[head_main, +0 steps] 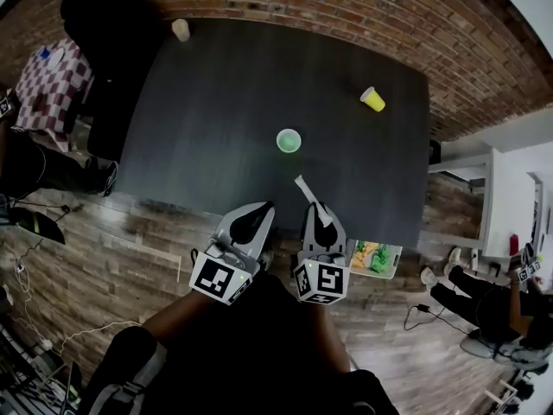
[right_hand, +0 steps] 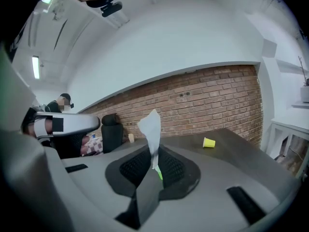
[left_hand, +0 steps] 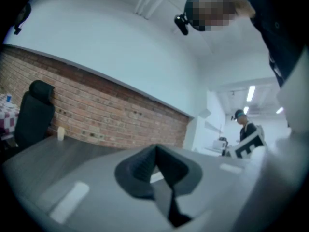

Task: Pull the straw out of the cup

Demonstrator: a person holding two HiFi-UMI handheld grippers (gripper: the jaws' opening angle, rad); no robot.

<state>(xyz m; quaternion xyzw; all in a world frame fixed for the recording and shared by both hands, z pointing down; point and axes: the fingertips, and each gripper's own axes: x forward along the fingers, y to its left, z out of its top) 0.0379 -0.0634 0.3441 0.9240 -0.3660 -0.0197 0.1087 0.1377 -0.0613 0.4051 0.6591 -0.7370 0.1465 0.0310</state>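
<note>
Since the straw (right_hand: 150,129) is already standing clear of the green cup (head_main: 289,140), the right gripper (head_main: 321,217) is doing the holding. Its ribbed black pads (right_hand: 171,166) are clenching the straw's lower end so that the rest is poking up and forward, on the person's side of the green cup and apart from its rim. The straw is looking white, flat and papery, with a small bright green bit showing right at the pinch, so it is probably bending easily and needing only a light squeeze. The left gripper (head_main: 251,221) is hovering just left of it, also nearer the person than the green cup, with its jaws pressed together on nothing, seemingly idle. The green cup itself is sitting upright, round and open-mouthed, on the matte dark table (head_main: 216,102). A yellow cup (head_main: 372,99) is lying on its side beyond and to the right of the green cup.
</note>
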